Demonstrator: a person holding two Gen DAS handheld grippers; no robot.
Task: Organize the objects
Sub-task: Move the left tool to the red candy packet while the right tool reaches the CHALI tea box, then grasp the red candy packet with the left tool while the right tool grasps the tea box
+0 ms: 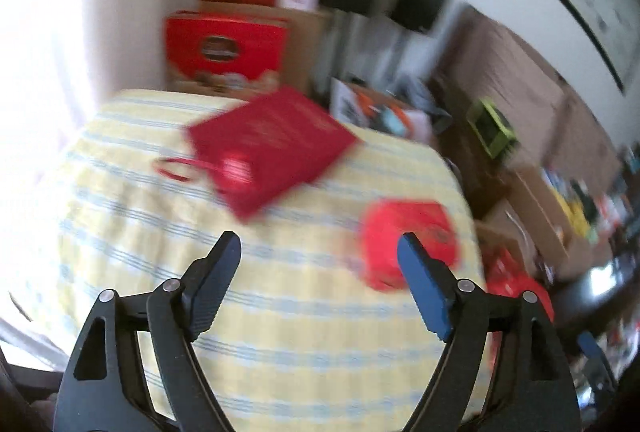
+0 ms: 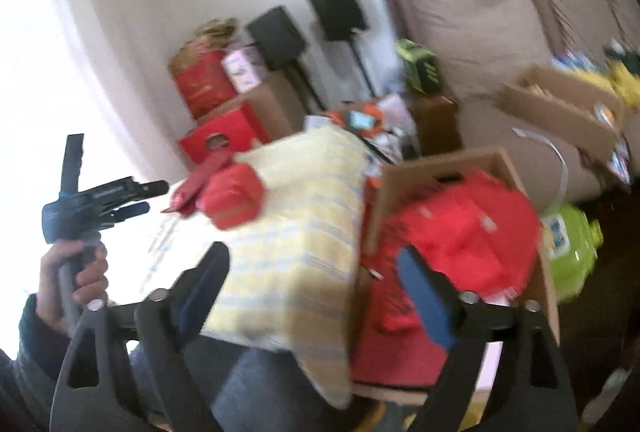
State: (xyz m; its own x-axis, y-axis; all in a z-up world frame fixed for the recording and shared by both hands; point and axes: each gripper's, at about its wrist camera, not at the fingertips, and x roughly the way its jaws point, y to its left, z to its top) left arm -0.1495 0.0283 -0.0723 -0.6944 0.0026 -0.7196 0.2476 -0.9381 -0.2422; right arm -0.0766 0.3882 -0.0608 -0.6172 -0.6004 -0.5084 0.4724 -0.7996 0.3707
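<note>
The left gripper [image 1: 320, 264] is spread wide with nothing between its jaws, and the right gripper [image 2: 314, 280] is likewise spread and empty. Both views are blurred, so fine detail cannot be read. In the left wrist view, a small red box [image 1: 408, 240] lies on the striped tablecloth [image 1: 280, 332] just beyond the right-hand jaw, at about 1 o'clock from the gripper. It appears to be light, stiff card that would dent under a hard pinch; grip it across two opposite flat sides. Farther out at about 11 o'clock, a flat red gift bag [image 1: 272, 144] lies on its side, its loop handle [image 1: 178, 168] pointing to 9 o'clock. The bag looks thin, light and floppy, and probably slick; take it by the folded edge or the handle. In the right wrist view, a cardboard carton [image 2: 452, 168] holding red items sits beside the table at 1 o'clock.
</note>
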